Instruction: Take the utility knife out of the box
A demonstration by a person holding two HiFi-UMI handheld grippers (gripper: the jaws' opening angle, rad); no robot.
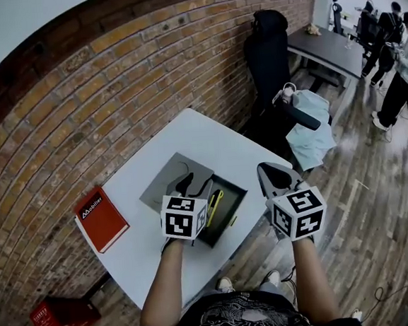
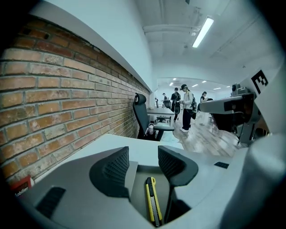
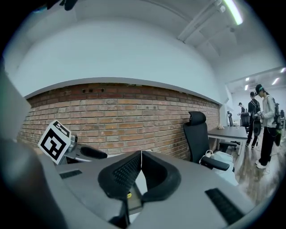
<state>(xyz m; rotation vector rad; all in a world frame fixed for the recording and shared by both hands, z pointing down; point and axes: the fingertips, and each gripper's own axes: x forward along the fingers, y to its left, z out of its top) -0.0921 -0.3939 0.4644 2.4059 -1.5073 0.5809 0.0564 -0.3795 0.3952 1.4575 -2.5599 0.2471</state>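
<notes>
One white table [image 1: 187, 135], set against the brick wall [image 1: 79, 113]. On it, one open dark box [image 1: 233, 209], lower centre of the head view, with its grey lid [image 1: 165, 185] folded out to the left.

One utility knife [image 2: 153, 203], yellow and black, lies flat on the box floor. It is inside the box, and nothing touches it.

Your left gripper [image 2: 143, 163] hangs just above the box. Its two jaws stand well apart with nothing between them. The knife shows below the gap, nearer the right jaw.

Your right gripper [image 3: 141, 154] is off to the right of the box, near the table's edge. Its two jaws meet at the tips and have hold of nothing.

One red book [image 1: 101, 219] lies on the table's left end, well apart from the box. One red carton [image 1: 57, 315] sits on the wood floor, lower left of the head view. One black office chair [image 1: 269, 53] stands beyond the table, upper centre. Several people are in the upper right corner, too small to count surely.
</notes>
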